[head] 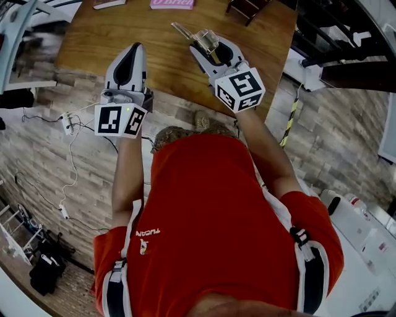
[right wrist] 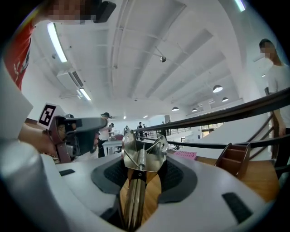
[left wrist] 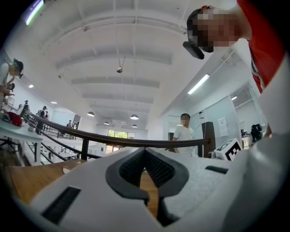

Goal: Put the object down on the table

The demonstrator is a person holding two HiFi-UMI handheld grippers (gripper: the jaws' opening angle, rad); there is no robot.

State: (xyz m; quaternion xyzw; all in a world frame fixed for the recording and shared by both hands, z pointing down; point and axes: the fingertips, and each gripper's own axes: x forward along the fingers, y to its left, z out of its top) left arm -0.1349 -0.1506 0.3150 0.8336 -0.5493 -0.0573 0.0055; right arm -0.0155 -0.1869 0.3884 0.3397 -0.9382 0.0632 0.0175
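The right gripper [head: 208,44] pinches a metal spring tool [right wrist: 140,153], which sticks out ahead of its jaws and appears clear of the desk [head: 117,34] beneath. Let go from here, it would likely fall, bounce or skid. The left gripper [head: 131,53], beside it, is pressed together and empty.

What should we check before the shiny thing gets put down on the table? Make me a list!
1. Grip: the right gripper has its fingers closed on the metal spring tool. Ok.
2. Landing spot: the wooden table is bare under the tool. Ok.
3. Left gripper: off to the side, shut, with nothing in it. Ok.
4. Pink book: at the table's far edge, away from the tool. Ok.
5. How high the tool is above the table: cannot tell.
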